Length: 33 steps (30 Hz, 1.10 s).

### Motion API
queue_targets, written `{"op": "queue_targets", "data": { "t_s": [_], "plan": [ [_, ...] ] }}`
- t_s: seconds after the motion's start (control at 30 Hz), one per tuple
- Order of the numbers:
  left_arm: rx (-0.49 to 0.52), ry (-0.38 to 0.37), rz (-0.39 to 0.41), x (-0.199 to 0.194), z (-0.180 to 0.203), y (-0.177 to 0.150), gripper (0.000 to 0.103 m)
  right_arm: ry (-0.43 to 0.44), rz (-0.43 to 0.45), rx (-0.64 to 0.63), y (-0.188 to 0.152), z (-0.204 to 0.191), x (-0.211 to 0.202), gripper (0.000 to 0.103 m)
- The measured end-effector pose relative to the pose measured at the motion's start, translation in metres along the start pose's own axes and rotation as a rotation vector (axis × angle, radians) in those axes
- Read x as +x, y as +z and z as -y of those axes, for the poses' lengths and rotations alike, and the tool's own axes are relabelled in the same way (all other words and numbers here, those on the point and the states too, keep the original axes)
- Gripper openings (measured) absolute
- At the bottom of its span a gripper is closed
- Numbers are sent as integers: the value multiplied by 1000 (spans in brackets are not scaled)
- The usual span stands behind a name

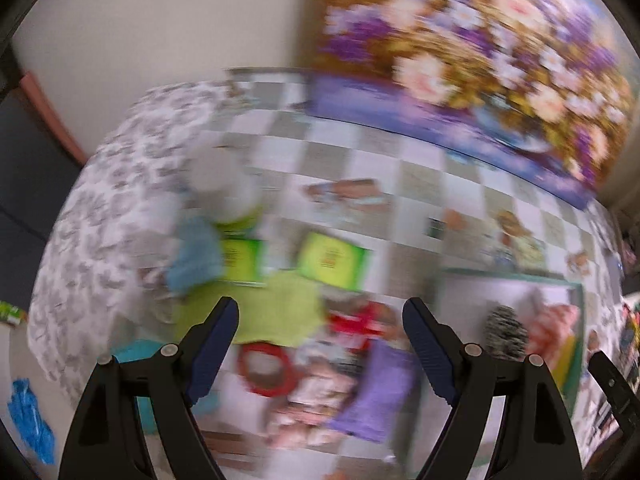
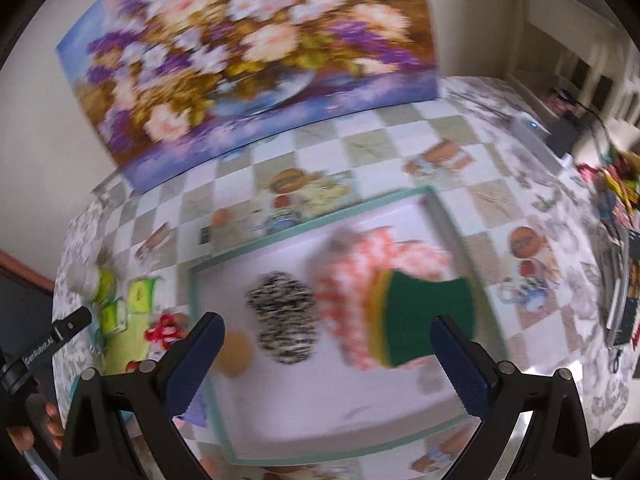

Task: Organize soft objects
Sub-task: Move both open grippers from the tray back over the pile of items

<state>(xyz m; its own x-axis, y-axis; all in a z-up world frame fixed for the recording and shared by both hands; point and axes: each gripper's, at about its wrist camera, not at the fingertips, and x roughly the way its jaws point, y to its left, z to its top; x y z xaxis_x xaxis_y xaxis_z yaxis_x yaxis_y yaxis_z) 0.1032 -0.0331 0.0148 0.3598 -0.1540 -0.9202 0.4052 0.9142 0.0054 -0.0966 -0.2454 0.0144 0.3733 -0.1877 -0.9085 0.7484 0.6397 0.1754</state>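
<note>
Both views are blurred by motion. My left gripper (image 1: 320,304) hangs open over a heap of soft things: a lime green cloth (image 1: 276,308), a red ring (image 1: 266,368), a purple cloth (image 1: 376,396) and a pink patterned piece (image 1: 316,400). Nothing is between its fingers. My right gripper (image 2: 326,322) is open above the white tray (image 2: 436,200) with a teal rim. In the tray lie a zebra-striped ball (image 2: 286,316), a pink checked cloth (image 2: 376,264), a green and yellow sponge (image 2: 424,316) and a tan round pad (image 2: 236,352).
A large floral painting (image 2: 248,48) leans against the wall at the back of the checked tablecloth (image 2: 360,140). Green packets (image 1: 332,260) and a blue cloth (image 1: 196,256) lie left of the heap. Clutter and a white box (image 2: 536,136) crowd the right edge.
</note>
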Motion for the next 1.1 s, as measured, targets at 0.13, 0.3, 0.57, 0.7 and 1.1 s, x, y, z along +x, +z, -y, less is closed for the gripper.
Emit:
{"op": "queue_targets", "data": {
  "t_s": [0.13, 0.3, 0.57, 0.7, 1.1],
  "plan": [
    [-62, 65, 7, -1, -48, 5, 85, 27, -17, -79, -6, -46, 9, 103],
    [-126, 90, 19, -5, -97, 8, 85, 53, -41, -179, -17, -105, 21, 103],
    [-206, 96, 20, -2, -162, 9, 85, 78, -79, -304, -38, -174, 44, 103],
    [-246, 86, 6, 6, -183, 10, 85, 86, -95, -335, -44, -194, 58, 103],
    [-196, 13, -70, 52, -159, 23, 85, 75, -148, -376, -46, -209, 101, 103]
  ]
}}
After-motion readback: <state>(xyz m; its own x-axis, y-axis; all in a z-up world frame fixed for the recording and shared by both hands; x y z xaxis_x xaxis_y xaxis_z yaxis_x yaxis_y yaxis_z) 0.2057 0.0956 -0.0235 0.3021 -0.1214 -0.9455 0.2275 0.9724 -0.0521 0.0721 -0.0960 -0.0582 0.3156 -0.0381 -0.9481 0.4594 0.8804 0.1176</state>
